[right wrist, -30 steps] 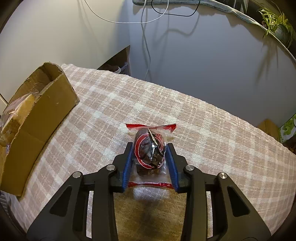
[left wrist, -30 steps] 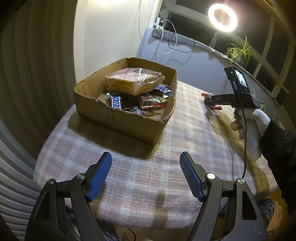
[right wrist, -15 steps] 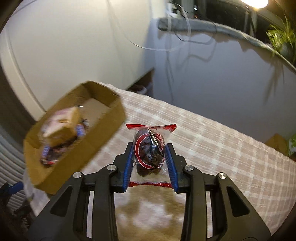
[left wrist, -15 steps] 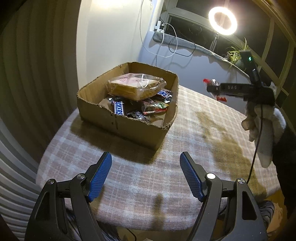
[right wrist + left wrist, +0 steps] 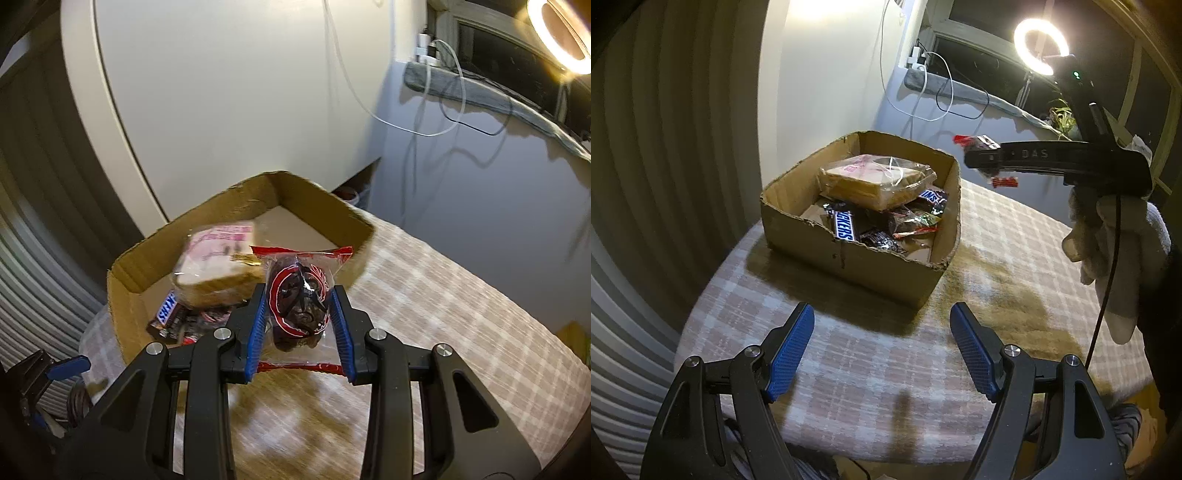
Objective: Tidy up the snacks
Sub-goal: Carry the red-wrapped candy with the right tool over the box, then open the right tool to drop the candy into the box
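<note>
Several snacks already lie in the cardboard box [image 5: 849,254] as the left wrist view shows it: a wrapped sandwich [image 5: 877,181] on top, a Snickers bar [image 5: 846,227] and other small dark wrappers beneath. The left gripper [image 5: 881,354] hangs over the near part of the tabletop [image 5: 1015,240] with its jaws spread wide and nothing between them. In the same view the right gripper [image 5: 979,157] is raised beyond the box's far right corner, carrying a red-edged snack packet [image 5: 975,142]. No loose snack is visible on the checked cloth in this view. From the right wrist view, the right gripper [image 5: 299,317] is clamped on the snack packet [image 5: 299,299], a clear bag with red trim and a dark item inside, held in the air near the box's [image 5: 125,280] right wall, just beside the sandwich [image 5: 218,269]. Judged status: the task is nearly complete; the held packet is not yet inside the box. Remaining step: carry it over the open interior and release it there.
</note>
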A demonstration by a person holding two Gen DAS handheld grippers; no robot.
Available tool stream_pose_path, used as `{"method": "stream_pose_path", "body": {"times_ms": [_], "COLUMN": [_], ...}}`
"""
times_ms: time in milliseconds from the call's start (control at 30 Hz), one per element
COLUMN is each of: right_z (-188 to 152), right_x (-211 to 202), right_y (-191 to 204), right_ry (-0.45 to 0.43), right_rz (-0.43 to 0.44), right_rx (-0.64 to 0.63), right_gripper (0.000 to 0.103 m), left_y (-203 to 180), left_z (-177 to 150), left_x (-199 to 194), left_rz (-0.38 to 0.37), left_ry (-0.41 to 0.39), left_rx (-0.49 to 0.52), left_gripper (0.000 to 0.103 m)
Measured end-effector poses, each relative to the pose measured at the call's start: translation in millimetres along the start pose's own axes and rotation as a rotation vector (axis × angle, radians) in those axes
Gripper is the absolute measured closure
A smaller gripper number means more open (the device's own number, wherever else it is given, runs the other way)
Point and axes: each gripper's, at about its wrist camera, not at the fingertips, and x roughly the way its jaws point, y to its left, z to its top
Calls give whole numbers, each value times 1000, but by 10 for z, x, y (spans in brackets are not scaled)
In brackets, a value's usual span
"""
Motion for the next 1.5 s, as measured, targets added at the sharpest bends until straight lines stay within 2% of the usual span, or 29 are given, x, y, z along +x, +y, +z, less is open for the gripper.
{"method": "stream_pose_path", "body": {"times_ms": [300,767,800,900,1067,1133,1233,1500], "right_z": [39,66,67,66,69,62,50,0], "right_x": [116,297,302,284,267,242,177,-86], "right_y": [237,419,419,416,410,401,387,383], "right_ry": [19,49,50,39,36,27,7,-41], "right_rz": [38,50,51,47,45,50,49,43], "right_rx": [-40,-68,-67,-67,-67,-60,-50,-36], "right_gripper": [68,65,61,39,34,24,17,14], "left_y": [6,18,19,19,15,11,1,-57], "left_z": [3,32,34,39,55,66,73,99], "left_x": [0,-21,-22,-23,-36,-46,-75,-194], "left_rz": [6,7,7,8,9,9,10,12], "left_ry": [-7,-12,-12,-12,-15,-17,-23,-48], "left_rx": [1,-9,-9,-8,-8,-8,-6,-2], "left_gripper": [27,27,27,27,27,27,27,27]}}
